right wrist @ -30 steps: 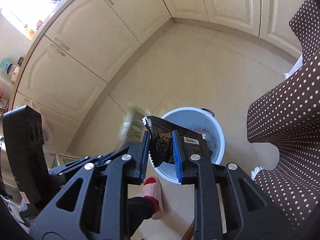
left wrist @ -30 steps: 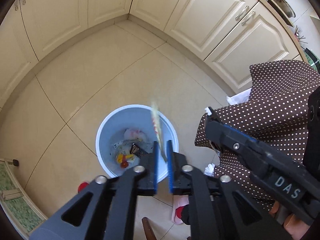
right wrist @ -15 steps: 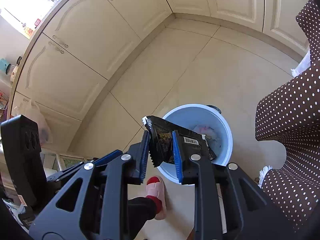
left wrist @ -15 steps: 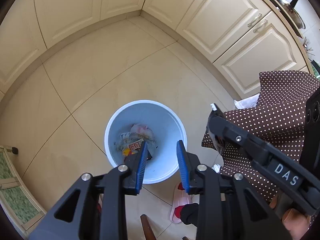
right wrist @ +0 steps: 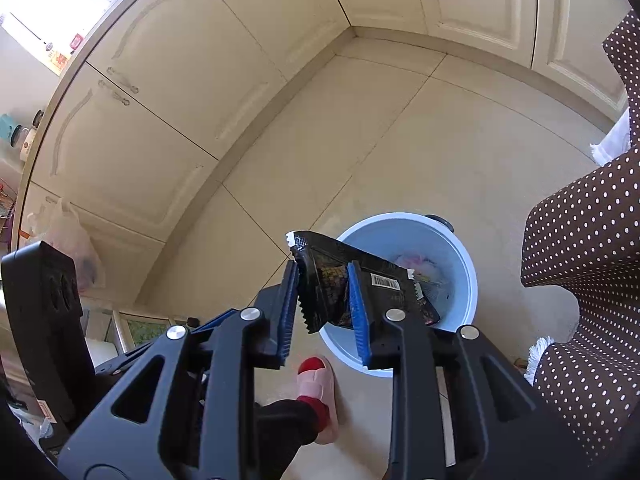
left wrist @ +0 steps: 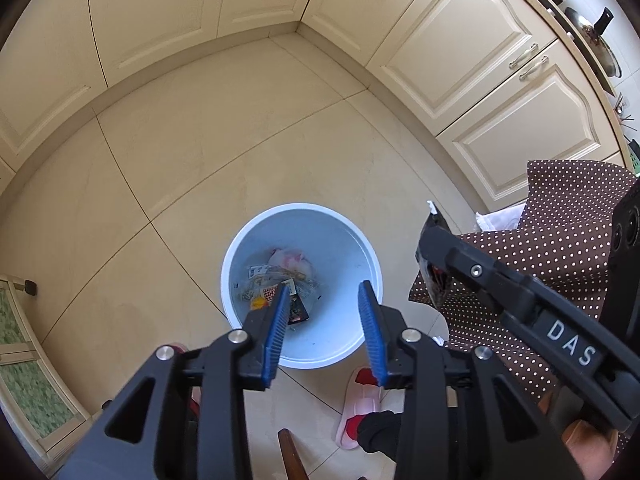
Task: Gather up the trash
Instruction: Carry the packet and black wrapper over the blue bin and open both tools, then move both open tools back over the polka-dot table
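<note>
A pale blue bin [left wrist: 344,240] stands on the tiled floor with several wrappers [left wrist: 280,276] at its bottom. My left gripper [left wrist: 323,292] hangs over the bin, its jaws opening, with nothing between the blue pads. My right gripper [right wrist: 322,276] hovers at the bin's [right wrist: 460,264] near rim. A black snack wrapper [right wrist: 384,280] with a barcode sits crumpled between its pads, and the jaws are starting to open. In the left wrist view the right gripper [left wrist: 440,240] comes in from the right, with the wrapper [left wrist: 434,280] hanging under its tip.
A brown polka-dot cloth [left wrist: 560,260] drapes down at the right, close to the bin. A person's feet in pink slippers [right wrist: 316,380] stand at the bin's near side. Cream cabinets [left wrist: 480,80] line the walls. A plastic bag [right wrist: 76,248] hangs at the left.
The thin yellowish wrapper left my left gripper and dropped into the bin, and those jaws spread apart. My right gripper carried the black wrapper nearer over the bin.
</note>
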A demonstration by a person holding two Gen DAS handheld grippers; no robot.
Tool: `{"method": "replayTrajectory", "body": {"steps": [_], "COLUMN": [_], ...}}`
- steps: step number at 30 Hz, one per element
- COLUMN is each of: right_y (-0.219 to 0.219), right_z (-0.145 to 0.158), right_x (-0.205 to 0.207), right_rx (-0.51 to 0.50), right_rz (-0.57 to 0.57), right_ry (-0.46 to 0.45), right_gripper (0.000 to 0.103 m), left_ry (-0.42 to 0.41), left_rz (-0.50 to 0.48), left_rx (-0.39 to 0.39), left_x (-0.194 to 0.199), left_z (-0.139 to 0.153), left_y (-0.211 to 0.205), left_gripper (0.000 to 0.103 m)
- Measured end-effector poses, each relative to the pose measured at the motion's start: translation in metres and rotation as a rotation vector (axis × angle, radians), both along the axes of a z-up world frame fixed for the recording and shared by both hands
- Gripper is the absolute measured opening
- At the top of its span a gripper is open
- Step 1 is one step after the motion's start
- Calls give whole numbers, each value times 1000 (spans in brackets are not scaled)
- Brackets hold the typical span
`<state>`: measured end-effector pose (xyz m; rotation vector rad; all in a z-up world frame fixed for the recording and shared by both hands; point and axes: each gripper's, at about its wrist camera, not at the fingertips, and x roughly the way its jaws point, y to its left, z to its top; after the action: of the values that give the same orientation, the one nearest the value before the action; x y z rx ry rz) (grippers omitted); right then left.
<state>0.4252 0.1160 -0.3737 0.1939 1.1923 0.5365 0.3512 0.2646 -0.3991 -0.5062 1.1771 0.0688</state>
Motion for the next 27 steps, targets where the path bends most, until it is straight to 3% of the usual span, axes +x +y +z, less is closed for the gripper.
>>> {"method": "replayTrajectory", "body": {"steps": [16,21,27], "right_y": [-14,-28,-65], "right_z": [18,42,100], "right_x": [-7,-18,-41], "right_rx": [-10,-16,-8], "right_rz": [-9,-21,-58], "right_ry": [-53,-103,-234], "right_gripper": [29,29,29], "left_ry": [-25,-76,-191], "left_rz": [-8,-8,-47], "left_rx": [35,65,134], "left_x": [-2,-7,-23], "left_z": [12,41,103], "left_y": [-1,-11,-44], "left_gripper": [37,37,37]}}
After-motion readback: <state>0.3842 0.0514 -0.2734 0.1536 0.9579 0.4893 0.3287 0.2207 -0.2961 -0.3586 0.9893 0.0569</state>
